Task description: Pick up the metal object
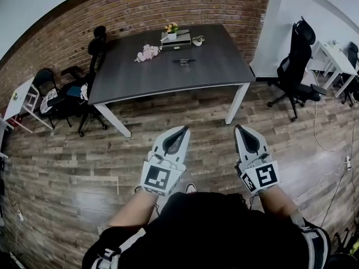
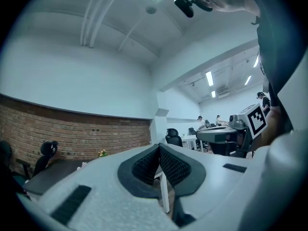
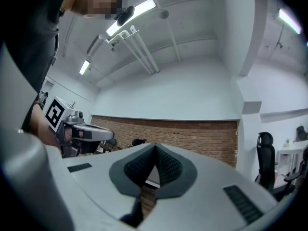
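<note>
the person stands on the wood floor (image 1: 67,167), well apart from the dark worktop (image 1: 224,66). that distance explains the pose: both tools are carried low in front of the body, noses aimed toward the worktop, in a carrying posture, not a reaching one.

the left hand-held gripper (image 1: 183,130) has its jaws together with nothing between the ribbed pads; only a white worktop leg and the floor show past them in the left gripper view. the right hand-held gripper (image 1: 238,129) is likewise closed and empty, and beyond it lies the brick wall (image 1: 140,10). closed jaws make sense while there is nothing within reach to take.

the metal object (image 1: 184,61), small, dark and slim, lies flat near the middle of the worktop, apart from everything else on it. a spray of pink flowers (image 1: 147,52) lies to its left, a pot of yellow flowers (image 1: 171,30) stands behind it toward the wall, and a small pot plant (image 1: 197,40) stands behind it to the right. its shape is too small to make out.

the pick-up looks not yet begun. the object has bare surface all round it, so i judge either tool could come down on it, once near and opened.
</note>
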A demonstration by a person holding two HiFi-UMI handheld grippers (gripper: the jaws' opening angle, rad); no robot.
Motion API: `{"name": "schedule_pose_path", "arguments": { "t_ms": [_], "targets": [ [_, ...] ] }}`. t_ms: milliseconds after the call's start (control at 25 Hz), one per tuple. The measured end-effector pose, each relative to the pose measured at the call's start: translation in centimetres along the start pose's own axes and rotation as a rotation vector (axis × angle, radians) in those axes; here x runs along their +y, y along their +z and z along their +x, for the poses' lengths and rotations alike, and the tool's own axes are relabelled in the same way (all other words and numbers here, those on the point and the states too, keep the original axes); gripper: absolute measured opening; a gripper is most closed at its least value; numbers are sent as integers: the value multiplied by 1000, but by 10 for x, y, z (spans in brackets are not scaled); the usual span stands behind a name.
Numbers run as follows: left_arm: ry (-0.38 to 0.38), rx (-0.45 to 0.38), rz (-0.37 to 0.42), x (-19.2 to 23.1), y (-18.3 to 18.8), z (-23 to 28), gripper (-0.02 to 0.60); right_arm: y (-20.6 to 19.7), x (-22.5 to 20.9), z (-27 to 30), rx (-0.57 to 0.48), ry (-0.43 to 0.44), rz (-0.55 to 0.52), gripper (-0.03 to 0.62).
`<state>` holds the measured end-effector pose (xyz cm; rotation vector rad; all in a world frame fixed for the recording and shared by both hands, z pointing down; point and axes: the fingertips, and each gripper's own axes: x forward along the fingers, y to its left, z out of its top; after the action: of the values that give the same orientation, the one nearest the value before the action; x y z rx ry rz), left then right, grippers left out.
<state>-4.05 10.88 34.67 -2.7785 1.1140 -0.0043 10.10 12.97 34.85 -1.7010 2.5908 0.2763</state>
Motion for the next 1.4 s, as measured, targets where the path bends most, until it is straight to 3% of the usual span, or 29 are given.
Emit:
{"name": "schedule_pose_path", "arguments": {
  "t_ms": [360,840,1400],
  "targets": [
    [-7,-15,-16,66,-13,24,9,-1,5,74,-20,3,-20,-5],
    [-14,-12,-16,99,-16,55,9,-16,-13,122,-24,5,16,-5],
    [28,34,9,177,-49,152,9,-52,-90,236,-53,30,63,-5]
  ]
}}
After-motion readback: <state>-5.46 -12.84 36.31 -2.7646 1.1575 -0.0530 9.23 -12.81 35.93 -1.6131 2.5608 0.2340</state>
